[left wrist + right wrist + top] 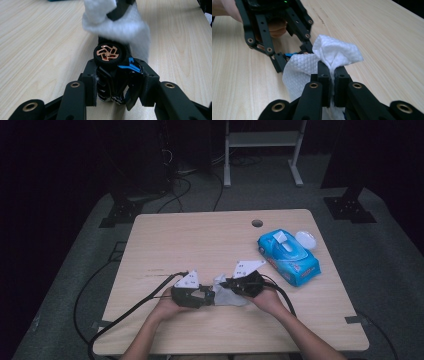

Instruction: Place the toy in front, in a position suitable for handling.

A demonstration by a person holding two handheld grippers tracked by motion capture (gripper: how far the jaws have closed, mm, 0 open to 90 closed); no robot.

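The wooden table [210, 240] carries everything; well off to the right gripper's far side lies a blue pack of wet wipes [289, 257] with its lid flipped open.

The left gripper [117, 82] has its jaws clamped on a small black toy car [117, 75] with blue markings, held by the body so that one wheel with a copper-coloured rim [108, 53] faces up, just ahead of the jaw tips. The car looks light, rigid and glossy, so it may slip or twist under rubbing; the grip across the flat sides of the body seems the sound place, leaving the wheels free.

The right gripper [332, 77] is pinched narrow on a white wet wipe [322, 60], bunched between its pads, with loose folds ballooning past the tips and draping down toward the car. The wipe is soft, limp and probably damp: it will crumple and slide rather than push, so holding it near the bunched middle, as here, gives the firmest pad for wiping.

In the high view both grippers meet tip to tip near the table's front edge, the wipe resting against the car.
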